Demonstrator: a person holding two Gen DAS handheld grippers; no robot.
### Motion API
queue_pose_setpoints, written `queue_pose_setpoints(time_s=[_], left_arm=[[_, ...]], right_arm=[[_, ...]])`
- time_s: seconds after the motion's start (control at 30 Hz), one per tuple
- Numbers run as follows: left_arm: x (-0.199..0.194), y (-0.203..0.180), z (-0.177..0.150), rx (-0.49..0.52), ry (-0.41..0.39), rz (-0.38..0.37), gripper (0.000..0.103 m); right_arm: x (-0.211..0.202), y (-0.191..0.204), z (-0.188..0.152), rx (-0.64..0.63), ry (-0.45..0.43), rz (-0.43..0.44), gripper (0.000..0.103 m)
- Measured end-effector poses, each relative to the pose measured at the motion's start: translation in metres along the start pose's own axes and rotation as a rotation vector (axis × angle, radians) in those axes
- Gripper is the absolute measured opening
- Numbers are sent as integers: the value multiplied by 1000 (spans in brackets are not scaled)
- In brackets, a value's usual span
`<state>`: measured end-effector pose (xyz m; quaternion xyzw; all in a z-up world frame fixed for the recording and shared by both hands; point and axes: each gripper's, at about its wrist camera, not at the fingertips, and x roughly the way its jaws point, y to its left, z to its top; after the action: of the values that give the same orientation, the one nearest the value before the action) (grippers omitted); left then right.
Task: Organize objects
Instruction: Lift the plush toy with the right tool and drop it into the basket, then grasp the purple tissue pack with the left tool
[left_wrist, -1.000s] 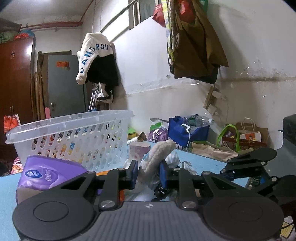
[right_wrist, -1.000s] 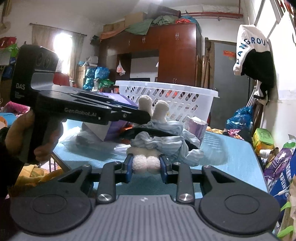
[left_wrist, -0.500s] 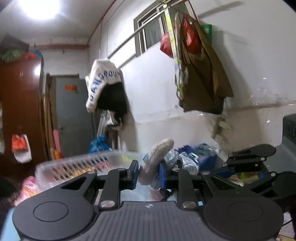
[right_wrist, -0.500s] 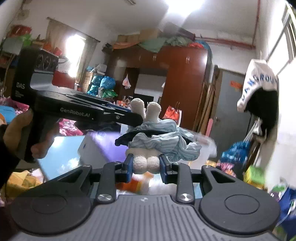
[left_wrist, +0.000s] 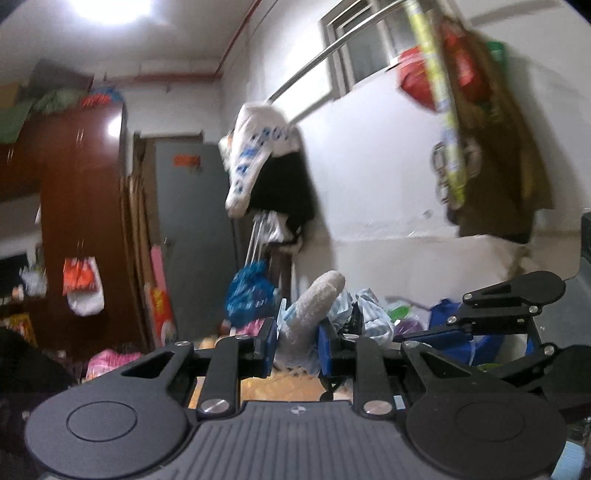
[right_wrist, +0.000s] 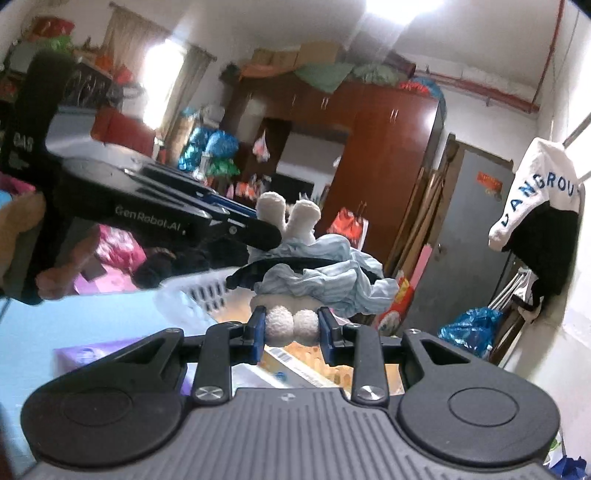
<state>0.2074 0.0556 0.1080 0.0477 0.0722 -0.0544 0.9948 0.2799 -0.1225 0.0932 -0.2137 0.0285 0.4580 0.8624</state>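
Clearly, the plush toy (right_wrist: 295, 258) is a fluffy white animal with two rounded limbs at each end, dressed in a crumpled pale-blue striped garment with a dark band across its middle. It hangs in the air between the two tools. The right gripper (right_wrist: 291, 328) has its jaws clamped on the pair of woolly white feet, which bulge between the blue pads. The left gripper (left_wrist: 297, 341) has its jaws closed on one long fuzzy limb that slants up toward 1 o'clock in the left wrist view (the striped cloth bunches just behind it).

In the right wrist view the left tool reaches in from 9 o'clock, held by a hand (right_wrist: 22, 236), its tip touching the toy's upper limbs. The white basket (right_wrist: 207, 291) sits below the toy at about 8 o'clock, its rim blurred, on the blue bench (right_wrist: 74, 325), with a purple tissue pack (right_wrist: 96, 358) nearer the camera.

Compared with a second ago, the toy has been lifted well clear of the bench: the basket then filled the left wrist view, while now that view shows the grey door (left_wrist: 195, 236), the wardrobe (left_wrist: 77, 221) and the hanging jacket (left_wrist: 266, 166).
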Motion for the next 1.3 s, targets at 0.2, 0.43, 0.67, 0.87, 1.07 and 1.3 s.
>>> queue_pose_setpoints(time_s=[0.2, 0.43, 0.67, 0.87, 1.07, 1.3], left_arm=[[31, 14, -16, -11, 85, 50, 27], [42, 22, -25, -33, 117, 74, 33], [5, 23, -37, -39, 35, 133, 83], [-70, 0, -70, -32, 2, 147, 84], [-117, -16, -108, -76, 3, 136, 84], [-134, -21, -140, -50, 27, 96, 84]], right_arm=[[39, -3, -11, -3, 74, 9, 32], [44, -8, -18, 22, 96, 12, 41], [-17, -12, -33, 141, -32, -137, 103], [-74, -2, -98, 333, -32, -131, 103], [-94, 13, -131, 537, -8, -109, 103], [-96, 31, -119, 428, -80, -48, 103]])
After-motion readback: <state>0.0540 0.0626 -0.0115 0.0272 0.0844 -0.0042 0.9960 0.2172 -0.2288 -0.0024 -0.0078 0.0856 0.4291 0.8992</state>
